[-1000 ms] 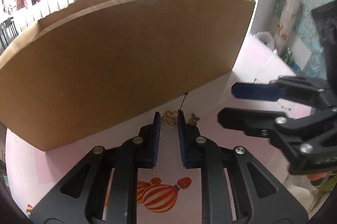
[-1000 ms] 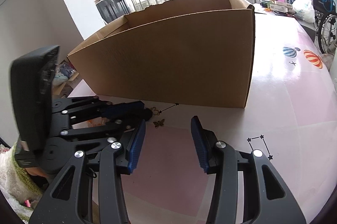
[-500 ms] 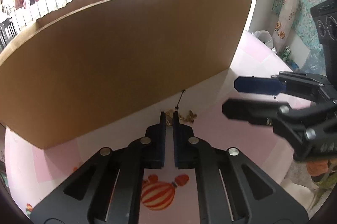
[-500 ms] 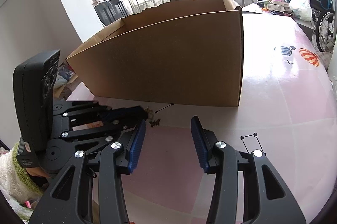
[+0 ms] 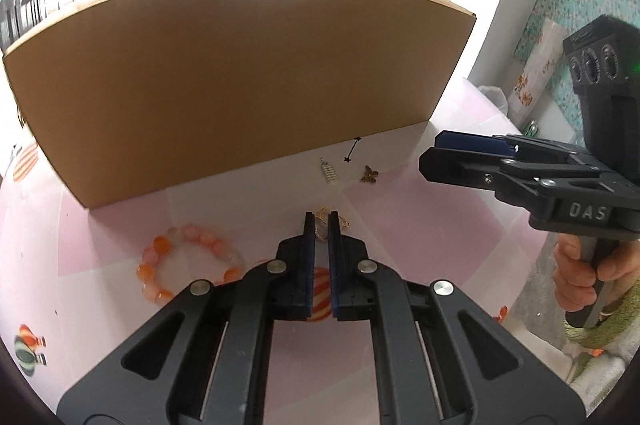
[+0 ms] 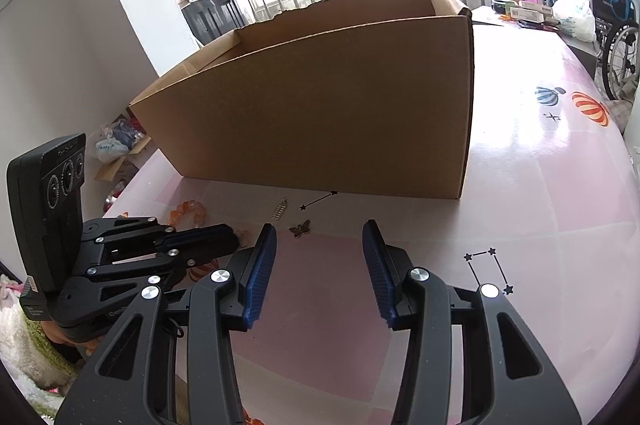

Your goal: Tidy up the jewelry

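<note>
My left gripper point(image 5: 322, 223) is shut on a small gold jewelry piece point(image 5: 320, 225), whose thin chain point(image 5: 342, 223) trails out to the right of the pads. It is held just above the pink table, short of the cardboard box point(image 5: 240, 81). A silver earring point(image 5: 329, 171) and a bronze butterfly charm point(image 5: 370, 175) lie near the box's foot. An orange bead bracelet point(image 5: 188, 265) lies to the left. My right gripper point(image 6: 320, 237) stands open and empty, with the butterfly charm point(image 6: 301, 228) just ahead of its left finger. The left gripper point(image 6: 232, 235) shows at its left.
The tall open cardboard box point(image 6: 320, 105) fills the table's far side. A hand point(image 5: 576, 277) holds the right gripper point(image 5: 432, 153) at the table's right edge. Balloon and star prints mark the pink table point(image 6: 540, 185). Bags and a wheelchair stand beyond the far right.
The left jaws closed on the gold piece, then drew back from the box with it, bringing the bead bracelet into view. The right gripper stayed still and open.
</note>
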Demonstrator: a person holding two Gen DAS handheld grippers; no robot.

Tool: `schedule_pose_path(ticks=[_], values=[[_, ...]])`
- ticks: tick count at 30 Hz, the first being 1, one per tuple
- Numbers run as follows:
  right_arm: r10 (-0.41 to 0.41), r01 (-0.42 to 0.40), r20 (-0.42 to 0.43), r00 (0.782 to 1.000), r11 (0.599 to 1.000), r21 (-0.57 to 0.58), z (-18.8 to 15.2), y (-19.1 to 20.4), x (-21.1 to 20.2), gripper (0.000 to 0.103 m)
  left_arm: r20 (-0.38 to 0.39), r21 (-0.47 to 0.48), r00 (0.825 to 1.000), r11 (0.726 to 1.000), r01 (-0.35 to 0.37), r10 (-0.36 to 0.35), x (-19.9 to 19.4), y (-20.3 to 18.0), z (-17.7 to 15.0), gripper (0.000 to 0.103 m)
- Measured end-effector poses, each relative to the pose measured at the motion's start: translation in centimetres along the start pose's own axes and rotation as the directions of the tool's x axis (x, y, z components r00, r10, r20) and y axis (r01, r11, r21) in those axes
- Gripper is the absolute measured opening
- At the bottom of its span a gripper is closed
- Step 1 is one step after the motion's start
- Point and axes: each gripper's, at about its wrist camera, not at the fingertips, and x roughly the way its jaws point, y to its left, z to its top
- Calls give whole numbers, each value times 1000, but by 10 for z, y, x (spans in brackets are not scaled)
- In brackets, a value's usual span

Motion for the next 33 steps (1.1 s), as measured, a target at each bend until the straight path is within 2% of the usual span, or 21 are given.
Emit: schedule_pose_path(ticks=[7,11,17,23,28,33], values=[[3,-3,-14,1000,1000,-16,0,5,3,45,22,-51,999,998,28,-27,-6,5,-5,6],[6,-6,-17,1000,1000,-17,0,6,5,45,20,-39,999,999,29,-28,-7,1,-7,17],[12,-12,-22,1000,1000,-17,-1,7,6,45,19,18,1000,1000,-9,8,-6,-12,-10,26],[18,-18,-21,1000,1000,-18,-2,8,6,45,24,53,998,997,-62,60,0,-20,-4,26],[18,-18,-21,1000,1000,-8,-4,6,6,45,25,117,991,984,-135,133,6,-30,1,26],[17,-17,-20,1000,1000,-2,-6,5,6,45,38,94,986,982,-166,163,7,-31,3,21]])
